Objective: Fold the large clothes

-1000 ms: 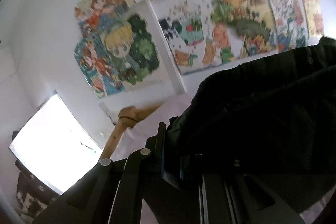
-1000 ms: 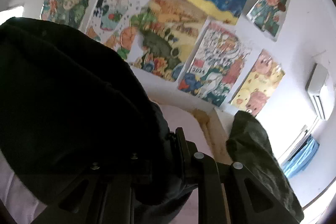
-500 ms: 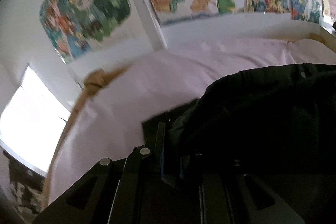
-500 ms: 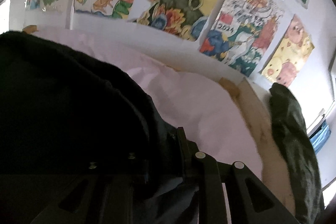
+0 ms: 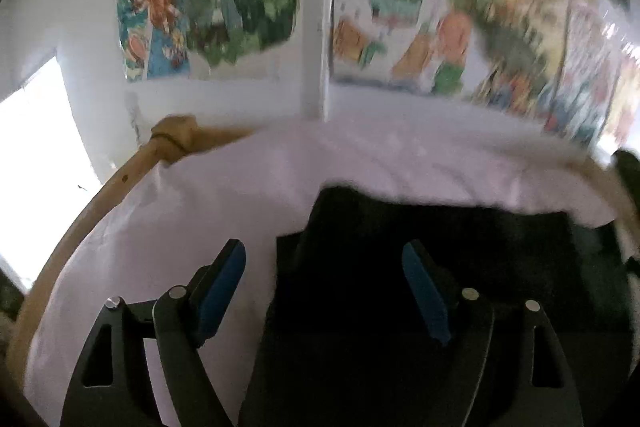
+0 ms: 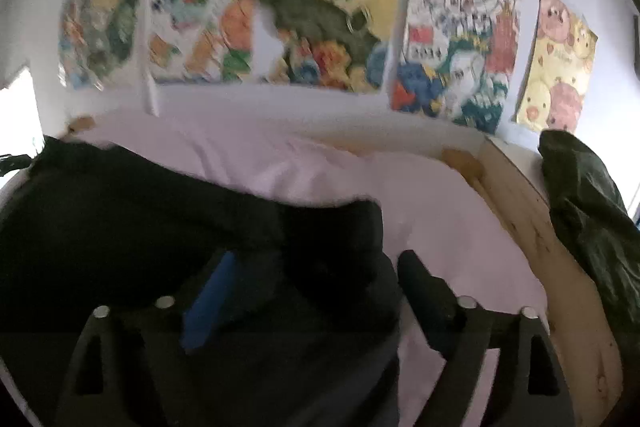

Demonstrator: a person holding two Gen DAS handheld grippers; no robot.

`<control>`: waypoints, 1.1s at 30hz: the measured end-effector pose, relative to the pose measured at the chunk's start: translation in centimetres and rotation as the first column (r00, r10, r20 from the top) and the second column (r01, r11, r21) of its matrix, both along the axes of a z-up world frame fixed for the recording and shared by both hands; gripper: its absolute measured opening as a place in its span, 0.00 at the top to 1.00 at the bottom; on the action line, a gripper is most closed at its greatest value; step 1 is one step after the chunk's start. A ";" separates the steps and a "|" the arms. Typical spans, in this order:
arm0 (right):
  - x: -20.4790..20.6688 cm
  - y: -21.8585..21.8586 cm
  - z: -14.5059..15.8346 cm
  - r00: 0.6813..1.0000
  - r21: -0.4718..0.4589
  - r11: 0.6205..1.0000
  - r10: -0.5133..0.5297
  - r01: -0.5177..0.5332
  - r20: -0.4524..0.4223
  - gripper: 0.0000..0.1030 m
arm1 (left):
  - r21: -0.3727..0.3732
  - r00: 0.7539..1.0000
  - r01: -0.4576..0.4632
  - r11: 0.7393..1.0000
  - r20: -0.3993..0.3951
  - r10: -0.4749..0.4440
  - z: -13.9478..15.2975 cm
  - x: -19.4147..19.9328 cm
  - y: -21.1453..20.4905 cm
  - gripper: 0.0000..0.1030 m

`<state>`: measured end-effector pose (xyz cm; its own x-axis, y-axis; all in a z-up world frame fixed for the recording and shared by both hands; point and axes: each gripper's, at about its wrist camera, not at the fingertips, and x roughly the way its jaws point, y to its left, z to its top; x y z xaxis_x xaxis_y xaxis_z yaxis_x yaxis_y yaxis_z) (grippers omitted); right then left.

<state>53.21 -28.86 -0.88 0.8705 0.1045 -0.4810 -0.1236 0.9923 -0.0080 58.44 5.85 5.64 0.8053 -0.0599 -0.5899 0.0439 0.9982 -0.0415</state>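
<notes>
Garment: your black clothing [image 5: 432,267] lies on the pink sheet [image 5: 200,211] | left gripper [image 5: 324,259]: jaws just sprung apart, cloth loose between | right gripper [image 6: 316,267]: likewise, nothing gripped.

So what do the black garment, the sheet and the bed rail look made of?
Garment: soft matte black cloth, likely cotton or fleece; it slumps and gives no shine. Sheet: thin pale pink woven fabric, lightly creased. Rail: light unpainted wood, grain and knots showing.
</notes>
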 end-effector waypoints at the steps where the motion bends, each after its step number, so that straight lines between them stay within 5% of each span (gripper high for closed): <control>1: -0.7 0.5 0.3 1.000 0.004 1.000 0.023 -0.023 0.018 0.16 | -0.027 1.000 0.021 0.999 0.022 -0.021 0.5 -1.2 -0.1 0.24; 5: -3.2 2.8 0.8 0.990 0.035 0.990 0.131 -0.133 0.053 0.05 | -0.062 0.987 0.148 0.987 0.069 -0.143 0.5 -5.2 -2.4 0.08; 12: -5.5 6.8 -2.4 0.977 0.025 0.976 0.215 -0.215 -0.001 0.04 | 0.075 0.941 0.335 0.939 0.011 -0.337 -4.0 -9.1 -8.8 0.07; 21: -2.4 7.0 -3.9 0.990 0.007 0.990 0.143 -0.143 0.001 0.00 | 0.061 0.965 0.262 0.963 0.013 -0.263 -4.6 -5.0 -9.7 0.01; 33: 4.4 3.6 -3.5 0.994 0.134 0.989 0.068 -0.057 -0.082 0.00 | 0.059 0.976 0.217 0.974 -0.008 -0.217 -4.4 0.6 -10.1 0.01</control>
<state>57.59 -25.30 -4.39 0.8164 0.2246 -0.5320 -0.1798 0.9743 0.1355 59.08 -4.22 1.26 0.7758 -0.1986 -0.5989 0.2601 0.9654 0.0169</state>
